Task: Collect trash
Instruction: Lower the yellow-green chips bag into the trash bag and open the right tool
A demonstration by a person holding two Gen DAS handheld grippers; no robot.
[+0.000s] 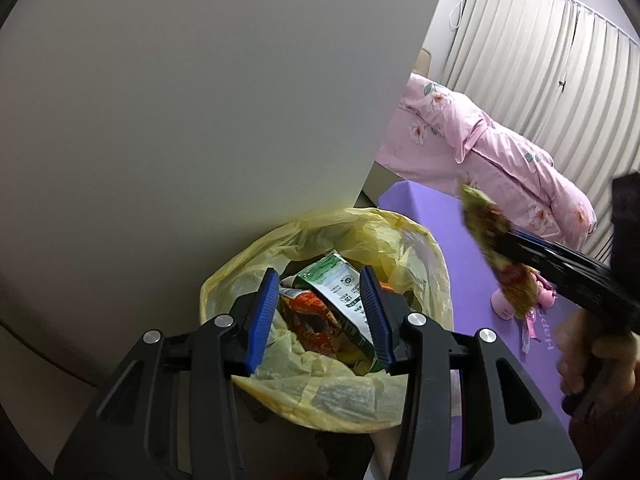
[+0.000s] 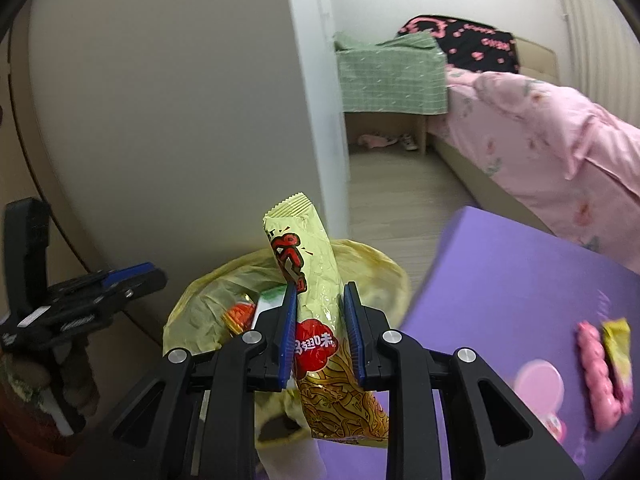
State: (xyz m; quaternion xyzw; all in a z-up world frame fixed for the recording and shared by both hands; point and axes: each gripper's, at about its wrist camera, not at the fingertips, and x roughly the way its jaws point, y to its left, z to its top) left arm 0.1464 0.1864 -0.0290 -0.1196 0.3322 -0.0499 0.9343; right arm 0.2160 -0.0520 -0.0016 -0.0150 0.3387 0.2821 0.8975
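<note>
Over the yellow-lined bin [image 1: 328, 320], left gripper [image 1: 320, 316] jaws gape empty; only the right view shows right gripper [image 2: 320, 332] clamping a snack wrapper [image 2: 316, 312].

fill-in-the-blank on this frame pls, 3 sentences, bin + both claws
1. The bin is lined with a ____ plastic bag.
2. The right claw is shut on a snack ____.
3. The left claw hangs over the bin with its jaws ____ and nothing between them.

Missing words: yellow; wrapper; open
</note>
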